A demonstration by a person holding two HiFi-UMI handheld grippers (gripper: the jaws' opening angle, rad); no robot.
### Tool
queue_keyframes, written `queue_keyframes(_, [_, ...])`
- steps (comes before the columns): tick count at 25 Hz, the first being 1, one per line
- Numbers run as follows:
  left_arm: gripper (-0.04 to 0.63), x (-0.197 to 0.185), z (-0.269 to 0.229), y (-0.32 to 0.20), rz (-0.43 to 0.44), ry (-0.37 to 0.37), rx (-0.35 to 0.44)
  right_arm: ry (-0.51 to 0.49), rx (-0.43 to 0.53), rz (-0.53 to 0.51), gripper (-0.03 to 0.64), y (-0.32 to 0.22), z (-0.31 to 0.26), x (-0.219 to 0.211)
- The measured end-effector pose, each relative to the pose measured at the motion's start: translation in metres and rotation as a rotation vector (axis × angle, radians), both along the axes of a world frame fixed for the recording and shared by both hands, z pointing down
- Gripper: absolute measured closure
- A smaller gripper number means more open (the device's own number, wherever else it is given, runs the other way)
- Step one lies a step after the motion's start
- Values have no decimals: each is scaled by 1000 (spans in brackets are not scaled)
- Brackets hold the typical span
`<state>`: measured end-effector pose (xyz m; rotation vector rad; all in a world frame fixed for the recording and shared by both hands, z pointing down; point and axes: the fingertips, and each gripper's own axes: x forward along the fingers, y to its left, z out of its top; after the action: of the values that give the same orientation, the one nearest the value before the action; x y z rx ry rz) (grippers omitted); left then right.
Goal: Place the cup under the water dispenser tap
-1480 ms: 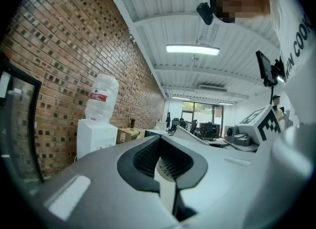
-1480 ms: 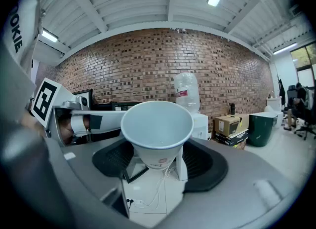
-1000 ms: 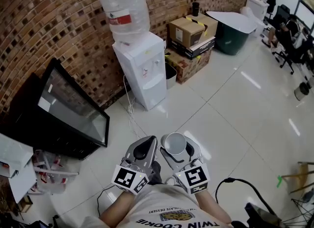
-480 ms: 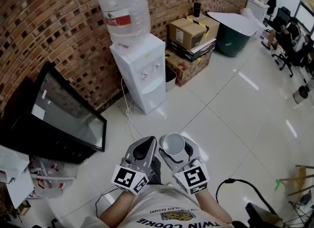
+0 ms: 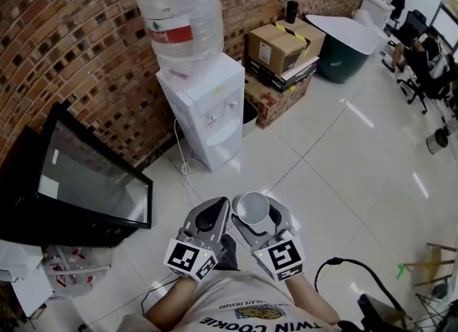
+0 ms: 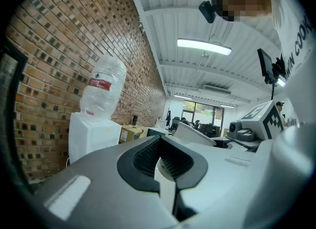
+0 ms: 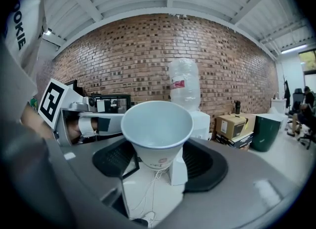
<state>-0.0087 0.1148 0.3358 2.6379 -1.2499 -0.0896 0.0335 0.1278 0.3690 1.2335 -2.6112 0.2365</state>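
— White paper cup [image 7: 157, 132]: where is it on your feed?
— Upright, mouth up, pinched between the fingers [image 7: 207, 164] of my right gripper [image 5: 256, 215], which stand wide around its lower half. It hangs over the glossy white tiled floor [image 5: 343, 152], well apart from the white water dispenser [image 5: 204, 112] against the brick wall [image 5: 79, 44].
— And the hands?
— Both are tucked close to the person's chest, just beside each other, aimed towards the dispenser. My left gripper [image 5: 210, 217] sits about level, its fingers closed tip to tip on nothing. The right one tips slightly downward.
— Any writing?
— The shirt [image 5: 243, 305] reads "TWIN COOKIE", upside down in the head view. The dispenser's clear plastic bottle [image 5: 179, 16] carries a red-and-white label [image 5: 170, 33], and the cup has a small red print near its base; I can't read either. Each gripper bears a black-and-white square marker cube [image 5: 187, 259].
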Motion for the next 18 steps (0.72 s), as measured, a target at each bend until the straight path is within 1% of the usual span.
queue_keyframes(9, [595,-20,-3,-77,29,25,-20,32,-20,16,299,-75,-8,-24])
queue_keyframes(18, [595,-43,1,-147,51,22,-19,62,-20,39,299,-151,-7,-46])
